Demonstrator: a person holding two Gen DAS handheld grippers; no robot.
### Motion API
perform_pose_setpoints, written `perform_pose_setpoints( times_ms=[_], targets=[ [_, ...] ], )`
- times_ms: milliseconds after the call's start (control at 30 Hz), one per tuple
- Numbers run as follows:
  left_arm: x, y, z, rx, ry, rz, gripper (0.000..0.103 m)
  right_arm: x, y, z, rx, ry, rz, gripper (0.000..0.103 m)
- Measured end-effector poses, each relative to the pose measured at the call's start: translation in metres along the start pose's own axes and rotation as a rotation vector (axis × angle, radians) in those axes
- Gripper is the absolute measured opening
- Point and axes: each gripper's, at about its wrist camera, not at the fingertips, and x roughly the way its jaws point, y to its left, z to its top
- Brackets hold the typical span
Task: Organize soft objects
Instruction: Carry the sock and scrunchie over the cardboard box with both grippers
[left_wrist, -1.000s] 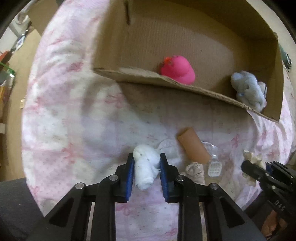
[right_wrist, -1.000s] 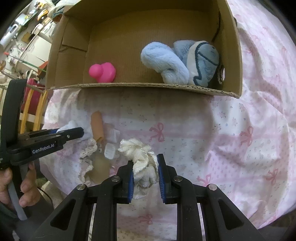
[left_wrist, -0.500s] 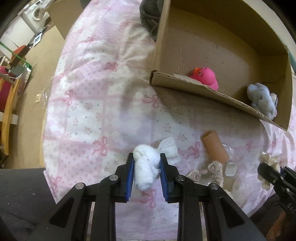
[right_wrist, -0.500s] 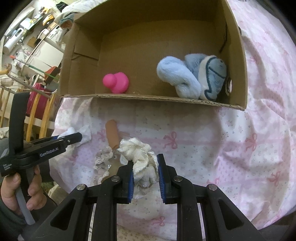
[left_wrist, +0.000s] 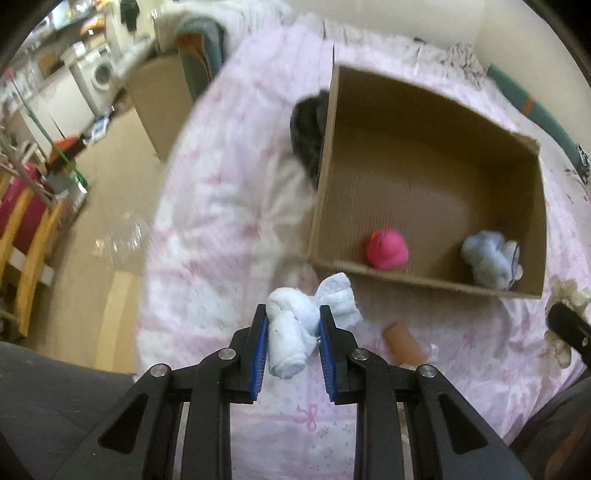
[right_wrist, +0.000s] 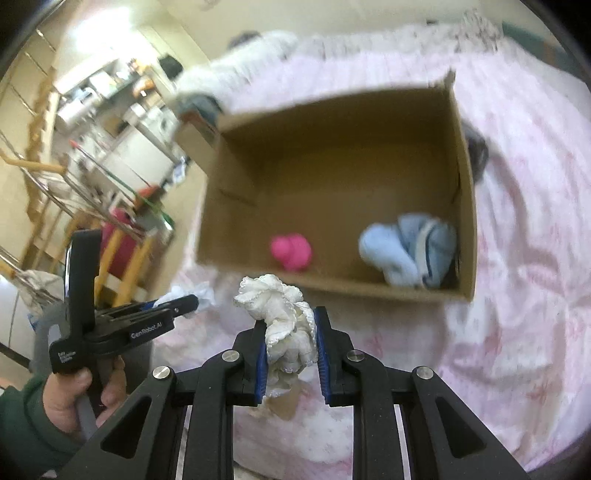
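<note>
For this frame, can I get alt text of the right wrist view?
The right gripper is shut on a cream lace-trimmed cloth above a pink bedspread. Beyond it, an open cardboard box holds a pink toy and a blue plush; the left gripper is at left.

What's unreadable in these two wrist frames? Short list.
- Dark thing, left wrist view: half behind the cardboard box wall and blurred; no telling what it is.
- Brown tube, right wrist view: mostly hidden behind the cream lace bundle in the right gripper.
- Left gripper pads, right wrist view: side-on, so its white cloth roll barely shows.
- Shelves at upper left, both views: motion blur; items too small.
</note>
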Motion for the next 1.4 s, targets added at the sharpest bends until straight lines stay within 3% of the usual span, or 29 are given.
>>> perform_pose_setpoints(
  times_ms=[267,400,633,967,1133,1233,1400],
  targets=[
    [-0.012,0.003,0.018,-0.031,-0.04,-0.021,0.023,-0.039,-0.01,0.007,0.033,-0.161,0.04,0.023],
    [-0.009,0.0,0.032,-0.034,-0.065,-0.039,0.023,-0.054,-0.017,0.012,0.063,-0.202,0.038,0.023],
    [-0.023,-0.015,0.065,0.047,-0.137,-0.061,0.023,-0.065,-0.019,0.036,0.099,-0.256,0.04,0.023],
    [-0.004,-0.04,0.091,0.116,-0.146,-0.092,0.023,-0.042,-0.041,0.06,0.086,-0.23,-0.047,0.023],
    [0.019,-0.054,0.087,0.162,-0.133,-0.098,0.023,-0.026,-0.061,0.055,0.175,-0.203,-0.025,0.023],
    [0.035,-0.054,0.081,0.145,-0.106,-0.194,0.023,-0.018,-0.072,0.053,0.216,-0.18,-0.009,0.023],
    [0.056,-0.053,0.073,0.136,-0.051,-0.187,0.023,-0.008,-0.081,0.052,0.24,-0.149,0.007,0.023]
  ],
)
